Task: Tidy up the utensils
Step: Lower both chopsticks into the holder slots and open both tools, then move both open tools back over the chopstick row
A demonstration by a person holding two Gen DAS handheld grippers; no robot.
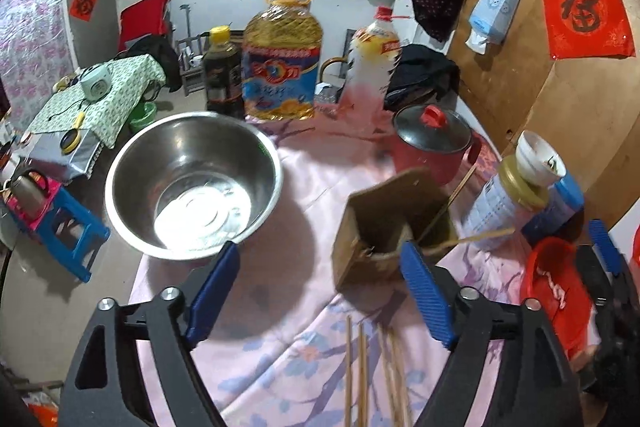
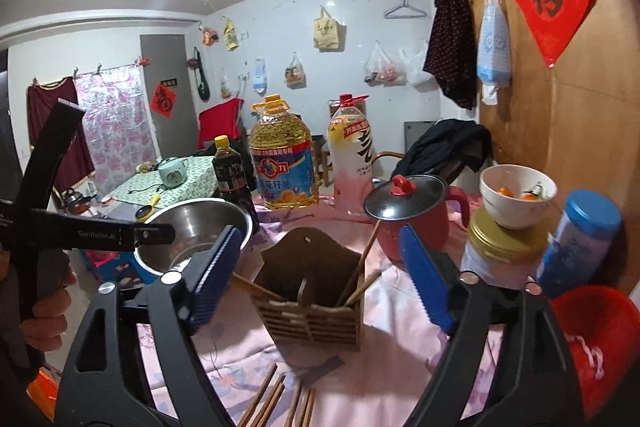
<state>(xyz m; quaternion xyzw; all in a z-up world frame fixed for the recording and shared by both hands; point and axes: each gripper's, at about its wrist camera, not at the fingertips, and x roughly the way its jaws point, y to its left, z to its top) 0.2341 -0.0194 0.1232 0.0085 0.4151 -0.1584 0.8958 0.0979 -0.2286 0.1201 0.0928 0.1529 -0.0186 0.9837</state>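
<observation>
Pink floral cloth (image 2: 400, 311) — slatted wooden holder (image 2: 310, 303), loose chopsticks (image 2: 280, 403).

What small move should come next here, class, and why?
Probably lower the right gripper onto the loose chopsticks lying on the cloth in front of the holder and close on one. Both grippers are open and hold nothing, a few chopsticks already stand in the holder, and several still lie flat on the cloth, just below the open fingers.

Slatted wooden holder (image 2: 310, 301) upright on pink cloth, few chopsticks inside (image 2: 360, 275); loose chopsticks (image 2: 280, 403) flat in front
</observation>
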